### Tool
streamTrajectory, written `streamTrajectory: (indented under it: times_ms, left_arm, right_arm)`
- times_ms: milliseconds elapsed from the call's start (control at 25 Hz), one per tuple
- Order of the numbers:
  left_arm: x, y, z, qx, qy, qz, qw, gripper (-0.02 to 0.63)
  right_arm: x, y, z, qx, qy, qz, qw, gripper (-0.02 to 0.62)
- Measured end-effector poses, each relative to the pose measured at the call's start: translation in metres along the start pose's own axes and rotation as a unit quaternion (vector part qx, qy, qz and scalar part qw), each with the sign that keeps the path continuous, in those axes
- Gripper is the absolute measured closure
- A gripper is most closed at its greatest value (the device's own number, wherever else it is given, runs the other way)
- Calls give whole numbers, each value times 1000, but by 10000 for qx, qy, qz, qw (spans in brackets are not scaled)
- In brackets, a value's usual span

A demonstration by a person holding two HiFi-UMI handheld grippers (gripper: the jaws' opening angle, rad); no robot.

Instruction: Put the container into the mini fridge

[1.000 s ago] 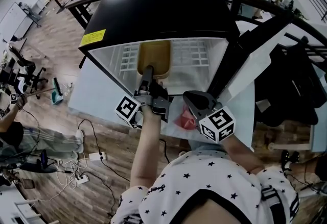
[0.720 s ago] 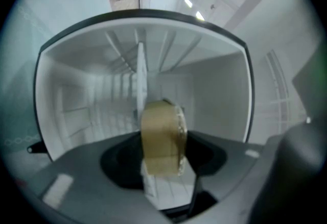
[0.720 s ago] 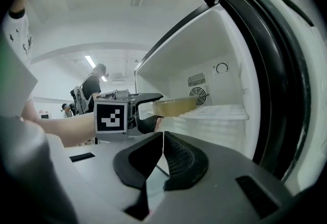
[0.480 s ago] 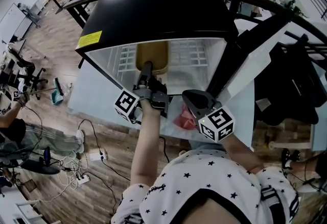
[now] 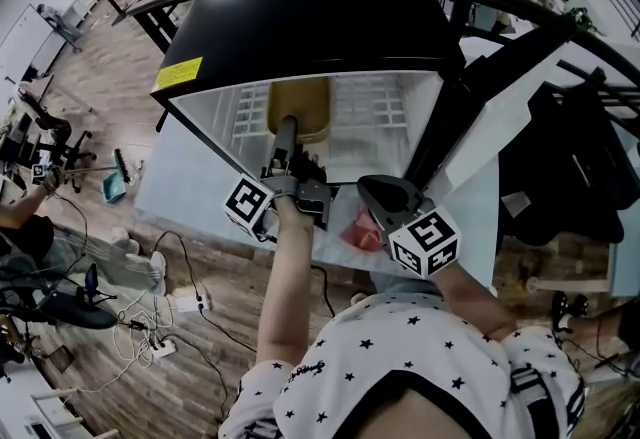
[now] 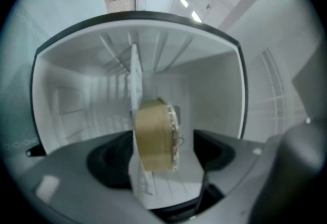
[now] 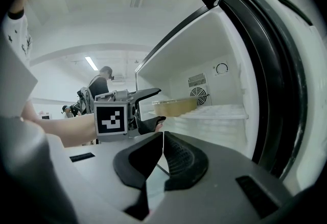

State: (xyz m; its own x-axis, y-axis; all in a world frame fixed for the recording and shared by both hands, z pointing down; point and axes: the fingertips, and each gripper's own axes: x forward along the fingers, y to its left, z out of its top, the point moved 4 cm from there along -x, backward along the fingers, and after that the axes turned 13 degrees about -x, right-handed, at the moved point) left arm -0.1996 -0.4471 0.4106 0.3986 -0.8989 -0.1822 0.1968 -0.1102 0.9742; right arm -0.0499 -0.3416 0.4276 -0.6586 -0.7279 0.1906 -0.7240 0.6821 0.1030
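The mini fridge (image 5: 310,17) stands open with its white inside facing me. A tan container (image 5: 300,107) rests on the wire shelf (image 7: 219,112) near the shelf's front edge. My left gripper (image 5: 288,142) reaches into the fridge mouth. Its jaws are opening, and the container (image 6: 153,136) stands between them with a gap on each side. From the right gripper view the left gripper (image 7: 158,108) shows spread jaws just short of the container (image 7: 173,107). My right gripper (image 5: 378,195) hangs outside the fridge, shut and empty (image 7: 163,149).
The fridge door (image 5: 500,77) stands swung out at the right. A red thing (image 5: 360,227) lies below the right gripper. Cables and a power strip (image 5: 185,307) lie on the wood floor at left. A person (image 7: 99,85) stands far behind.
The left gripper has pushed a little deeper into the fridge with the container and its jaws have spread off it. The right gripper has stayed put.
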Motion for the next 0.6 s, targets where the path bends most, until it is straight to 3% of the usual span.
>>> streamTrajectory:
  times_ms: [360, 600]
  left_arm:
    - [-31, 6, -12, 528, 289, 180, 9980, 258]
    - [-64, 6, -24, 1223, 329, 673, 9897, 455]
  right_arm:
    - [-12, 15, -4, 0, -26, 31, 10000, 572]
    - [-28, 30, 1, -4, -19, 32, 10000, 572]
